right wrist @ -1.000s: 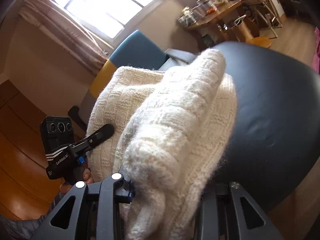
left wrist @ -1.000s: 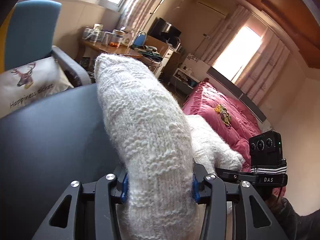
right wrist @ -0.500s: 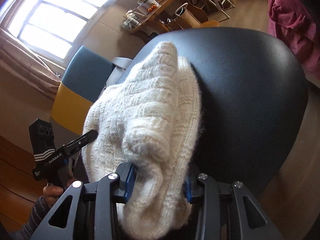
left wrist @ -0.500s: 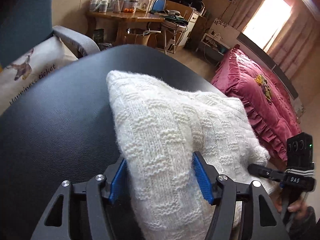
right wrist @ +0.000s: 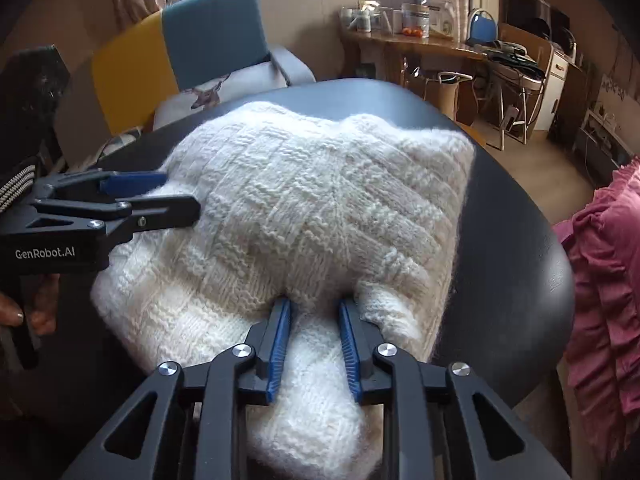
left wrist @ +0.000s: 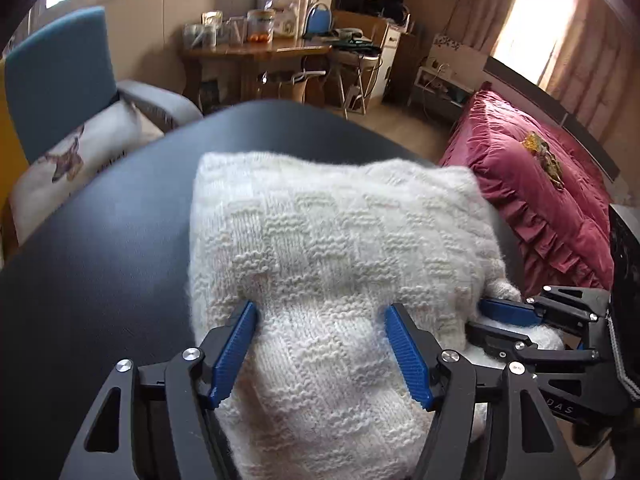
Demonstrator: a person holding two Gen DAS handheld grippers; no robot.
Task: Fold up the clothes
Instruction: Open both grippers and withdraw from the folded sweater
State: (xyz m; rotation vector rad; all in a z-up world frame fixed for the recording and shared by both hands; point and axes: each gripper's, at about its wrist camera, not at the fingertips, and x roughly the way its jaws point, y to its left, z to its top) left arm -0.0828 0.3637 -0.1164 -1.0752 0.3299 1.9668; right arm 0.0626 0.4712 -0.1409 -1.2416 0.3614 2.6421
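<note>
Left wrist view: the left tongs stand fairly wide, their blue pads pressed against the near fold of a cream knitted sweater, which bulges up between them. The sweater lies folded into a thick, roughly square bundle on the round black worktop; no clear long axis shows, and its far edge faces the wooden desk across the room. At the right edge the right tongs reach in sideways to the sweater's right corner, and the letters "DAS" can be read on that tool's body. Beyond the worktop are a blue armchair with a deer-print cushion and a bed with a pink ruffled cover.

Right wrist view: the right tongs are narrow — clamped on a bunched ridge of the sweater at its near edge. The bundle sits left of the worktop's middle, its far corners toward the armchair and desk. The left tongs come in from the left onto the sweater's left side, the tool marked "GenRobot.AI", held by a hand.
</note>
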